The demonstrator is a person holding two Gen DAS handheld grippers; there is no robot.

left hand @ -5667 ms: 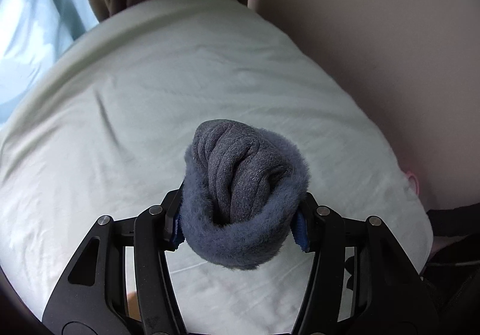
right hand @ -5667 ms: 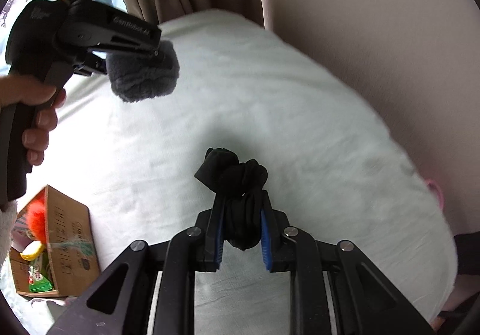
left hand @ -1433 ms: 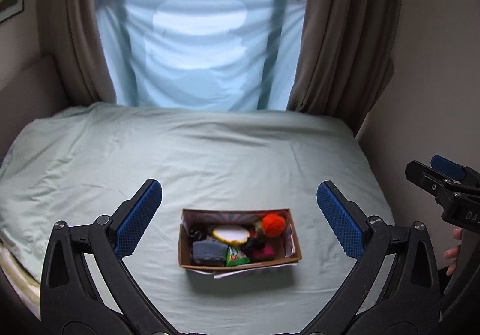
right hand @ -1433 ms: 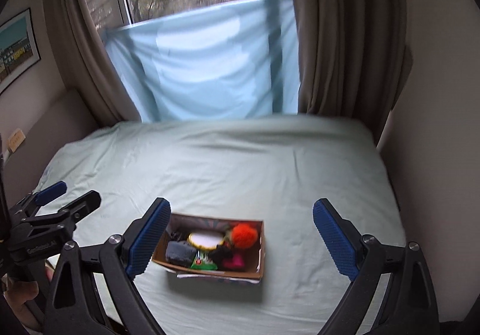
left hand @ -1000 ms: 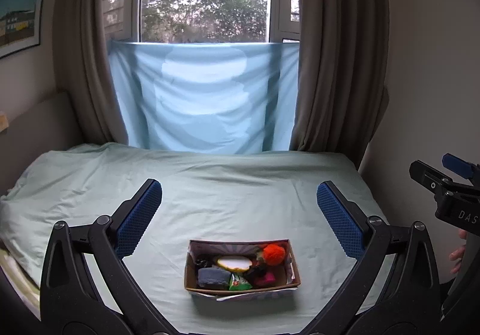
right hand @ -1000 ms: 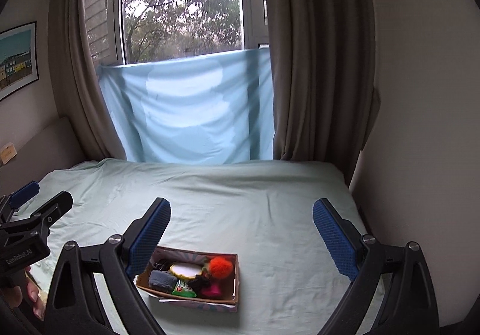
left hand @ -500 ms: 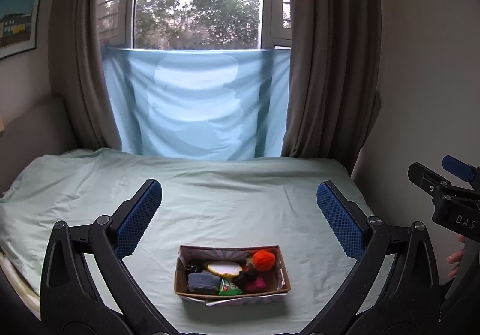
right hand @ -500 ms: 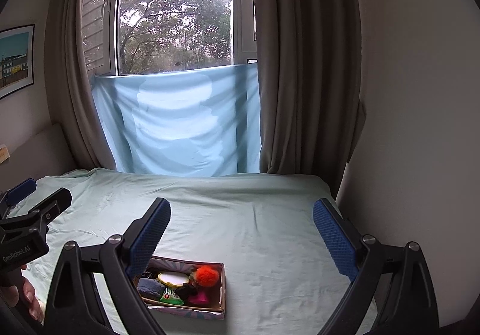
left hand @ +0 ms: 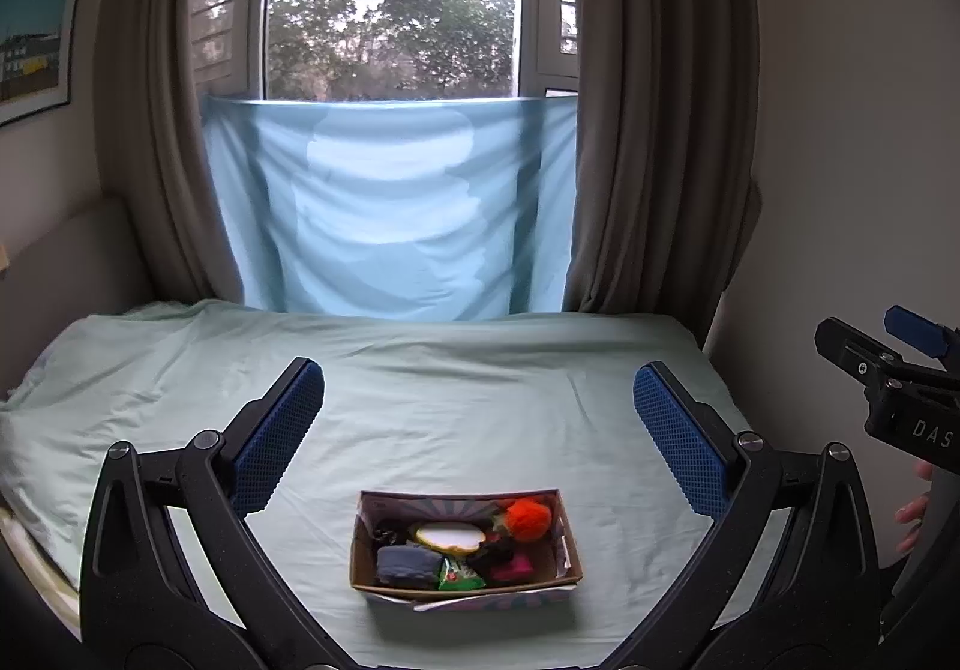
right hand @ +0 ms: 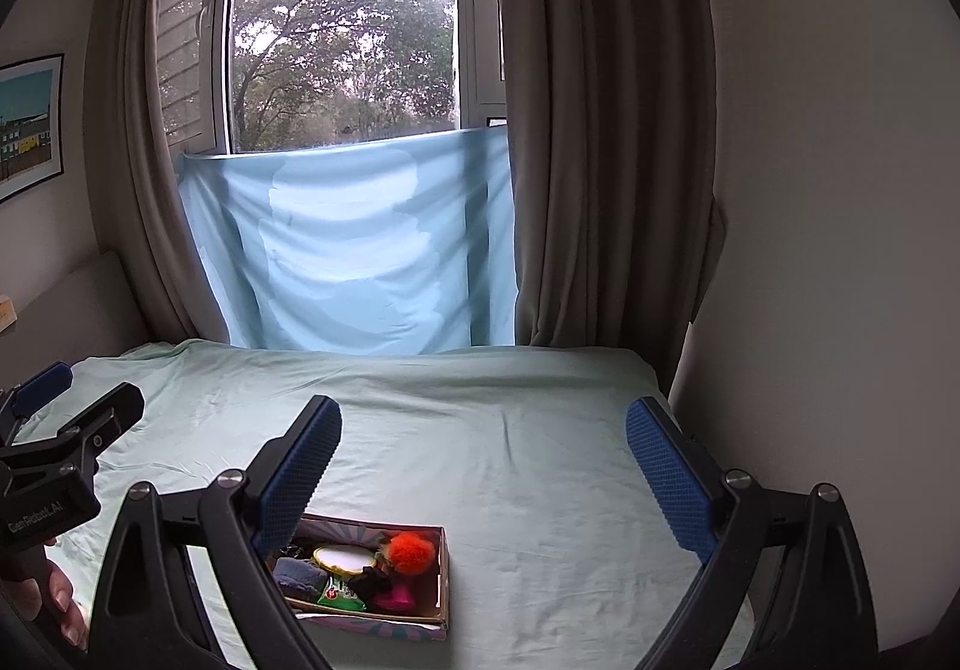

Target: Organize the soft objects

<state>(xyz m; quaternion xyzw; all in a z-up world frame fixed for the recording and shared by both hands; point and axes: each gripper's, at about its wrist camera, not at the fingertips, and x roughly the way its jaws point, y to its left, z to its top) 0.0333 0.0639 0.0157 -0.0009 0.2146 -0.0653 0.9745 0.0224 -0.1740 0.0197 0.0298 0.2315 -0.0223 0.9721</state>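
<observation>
A cardboard box (left hand: 462, 589) sits on the pale green bed (left hand: 456, 400), near its front edge. It holds soft things: an orange pom-pom (left hand: 528, 519), a grey-blue rolled sock (left hand: 405, 563), a yellow-rimmed round piece (left hand: 450, 535), black fabric, a pink item and a green packet. The box shows in the right wrist view (right hand: 438, 610) too. My left gripper (left hand: 480, 436) is open and empty, held back above the box. My right gripper (right hand: 480, 466) is open and empty, also held back, with the box low between its fingers toward the left one.
A window with brown curtains (left hand: 648, 141) and a hanging light blue sheet (left hand: 390, 214) stands behind the bed. A wall (left hand: 840, 129) runs along the bed's right side. A headboard (right hand: 78, 304) and a framed picture (right hand: 27, 123) are at left.
Since 5.7 s ago both grippers have let go of their rolled socks and pulled back. In the last second both views tilted slightly upward; the box sits lower in frame.
</observation>
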